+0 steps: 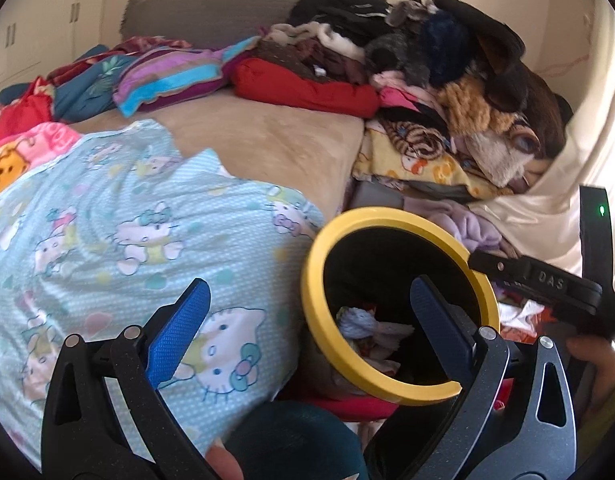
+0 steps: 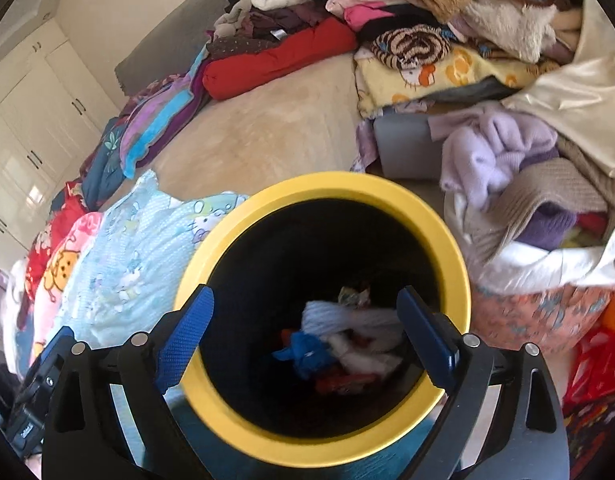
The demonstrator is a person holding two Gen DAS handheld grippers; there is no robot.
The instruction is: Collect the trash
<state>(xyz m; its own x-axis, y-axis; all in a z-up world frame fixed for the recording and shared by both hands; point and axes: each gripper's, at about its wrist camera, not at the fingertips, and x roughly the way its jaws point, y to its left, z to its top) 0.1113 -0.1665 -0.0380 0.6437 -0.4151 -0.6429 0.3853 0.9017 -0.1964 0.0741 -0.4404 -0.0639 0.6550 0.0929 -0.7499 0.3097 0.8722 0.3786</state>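
Trash lies at the bottom of the upright bin, mouth up. The right gripper hangs over the mouth, jaws apart and empty. The left gripper, also agape, straddles the bin's rim beside the blanket. Only the right view shows the blue scrap.

Left gripper and right gripper: black frames; silver rivets; textured blue pads.

A home bedroom: bed with tan cover, cartoon-cat bedding, heaped clothes and blankets, grey headboard, white built-in wardrobe doors along the wall.
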